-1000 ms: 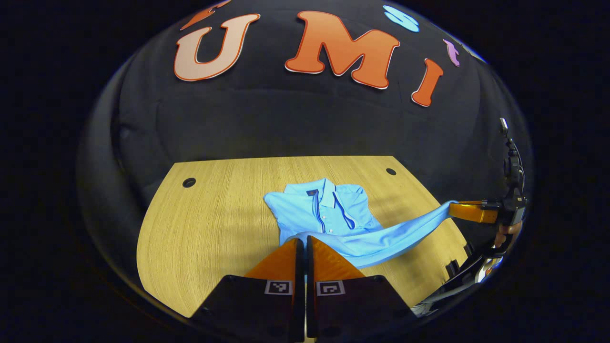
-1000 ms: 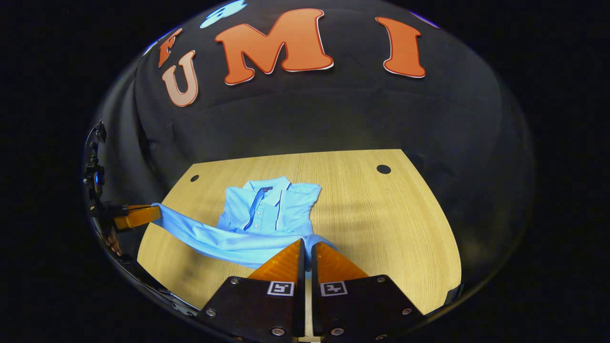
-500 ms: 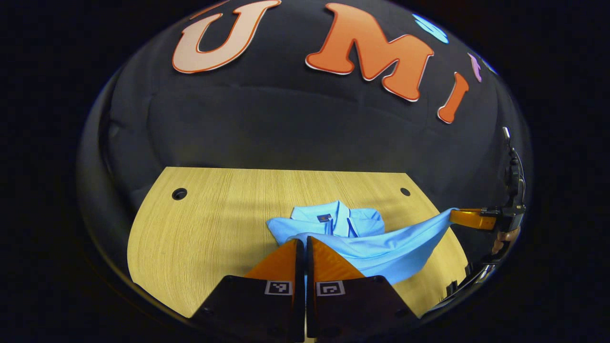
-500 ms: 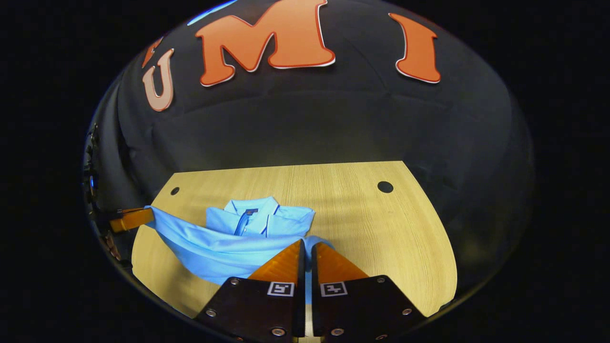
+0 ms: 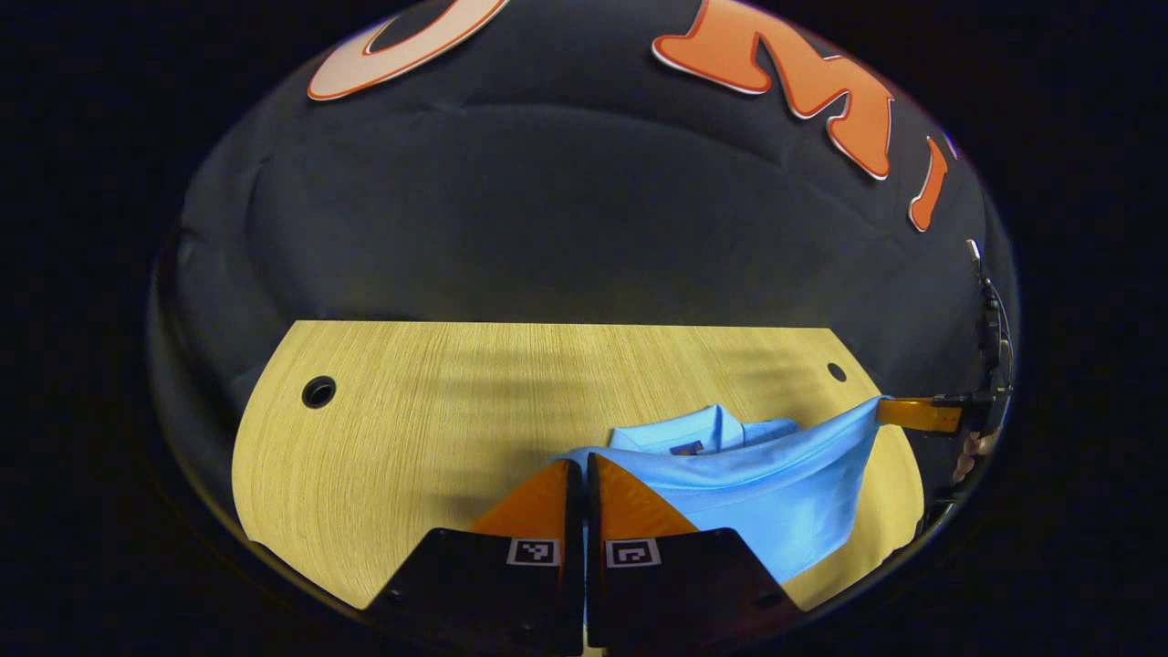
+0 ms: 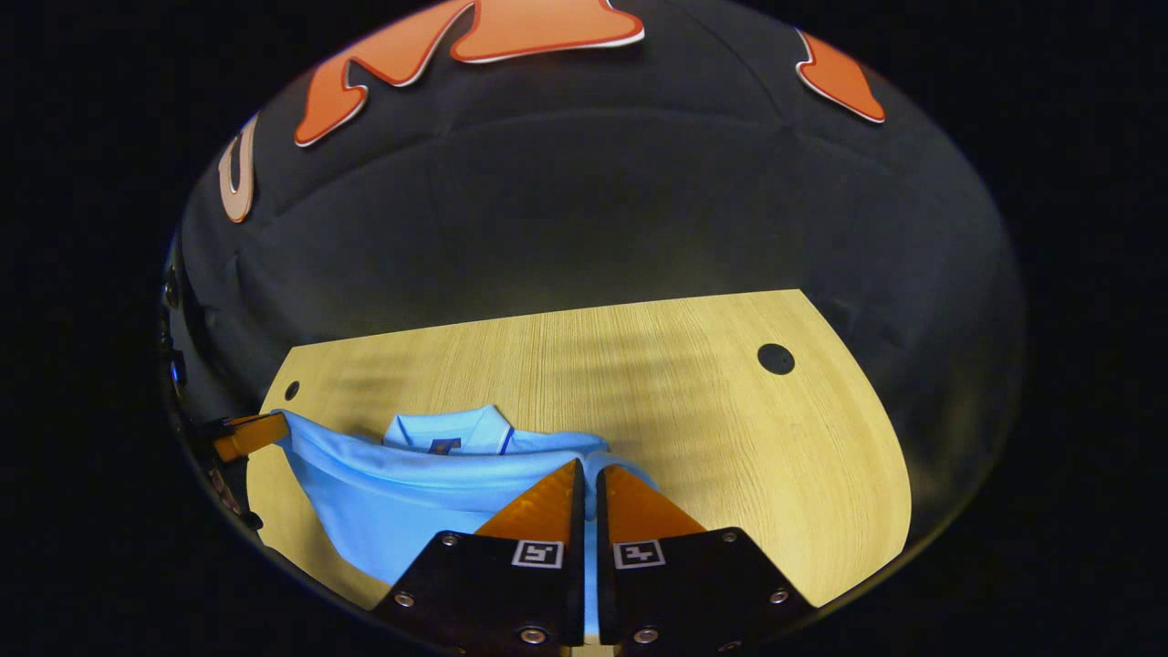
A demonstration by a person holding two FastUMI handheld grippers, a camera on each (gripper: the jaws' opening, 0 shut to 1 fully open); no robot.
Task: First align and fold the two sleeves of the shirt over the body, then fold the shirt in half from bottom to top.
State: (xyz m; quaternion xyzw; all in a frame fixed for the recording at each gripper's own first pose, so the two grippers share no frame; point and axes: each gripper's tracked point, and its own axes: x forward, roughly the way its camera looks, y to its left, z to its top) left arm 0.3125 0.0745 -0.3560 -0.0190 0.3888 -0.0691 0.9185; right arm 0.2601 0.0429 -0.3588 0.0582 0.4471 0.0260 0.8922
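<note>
We have the light blue shirt [image 5: 776,493] low and right of centre in the left gripper view, resting on the wooden table [image 5: 438,401], its bottom hem raised and stretched into a taut band that hides most of the body, so only the collar [image 5: 707,429] peeks above it. We judge this to be the bottom-to-top fold under way: the hem is held at both corners so the cloth travels level and lands square on the shoulders. Our left gripper [image 5: 584,470] sits at bottom centre of its own view, fingers closed on the hem's left corner. The right gripper [image 6: 589,474], bottom centre of its view, is likewise clamped on the other corner. The left gripper view catches the right gripper at the far right edge, with a hand behind it, and a table hole [image 5: 318,391] at mid-left. The right gripper view shows the shirt [image 6: 411,493] at lower left, the left gripper at the far left edge, and the bare table [image 6: 730,438] spreading to the right.
</note>
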